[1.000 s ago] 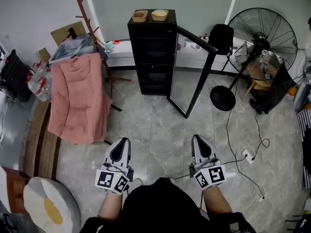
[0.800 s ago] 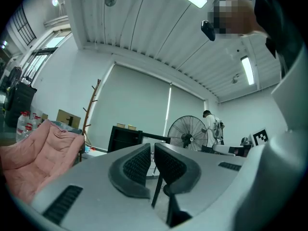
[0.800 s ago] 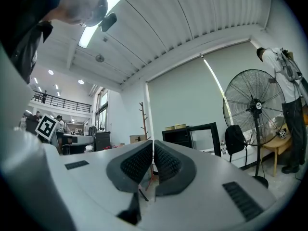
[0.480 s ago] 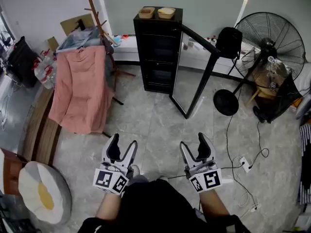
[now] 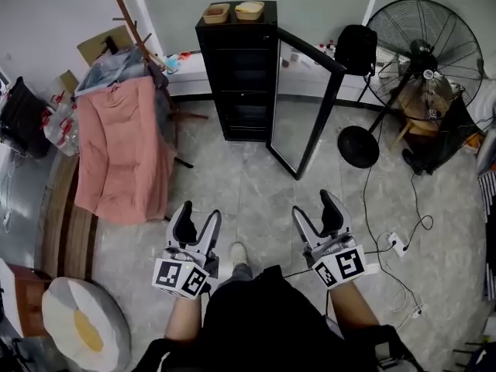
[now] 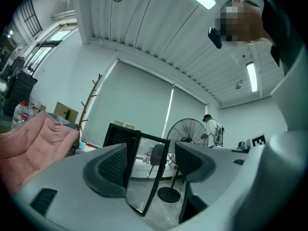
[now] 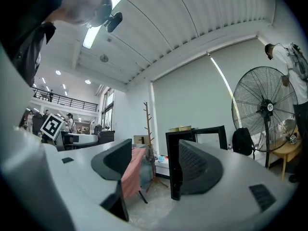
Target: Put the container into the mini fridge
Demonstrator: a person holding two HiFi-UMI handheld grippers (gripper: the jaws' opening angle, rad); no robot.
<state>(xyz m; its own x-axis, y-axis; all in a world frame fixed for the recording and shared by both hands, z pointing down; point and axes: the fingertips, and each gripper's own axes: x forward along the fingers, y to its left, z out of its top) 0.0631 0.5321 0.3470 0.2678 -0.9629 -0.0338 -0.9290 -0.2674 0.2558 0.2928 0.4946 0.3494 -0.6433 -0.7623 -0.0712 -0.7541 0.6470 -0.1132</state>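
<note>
The grey tiled floor (image 5: 256, 196) spreads wide between the person and the far wall. At the right stands a big pedestal fan (image 5: 422, 49), and at the left a pink cloth (image 5: 124, 153) hangs over a rack. Between them, against the wall, is the black mini fridge (image 5: 236, 84), with its glass door (image 5: 298, 122) swung open towards the fan side. A round cushion (image 5: 81, 328) that looks like a fried egg lies at the near left corner.

The person holds both tools out level, well apart from the fridge. The left hand-held gripper (image 5: 199, 214) is released: its jaws have just been opening and stand wide with nothing between them. The right hand-held gripper (image 5: 314, 205) is the same, its jaws just opened and bare, with only the room showing through the gap.

On top of the fridge sit a brown container (image 5: 216, 12) and, just beside it on the right, a paler container (image 5: 249, 9). Neither is inside the fridge.
</note>
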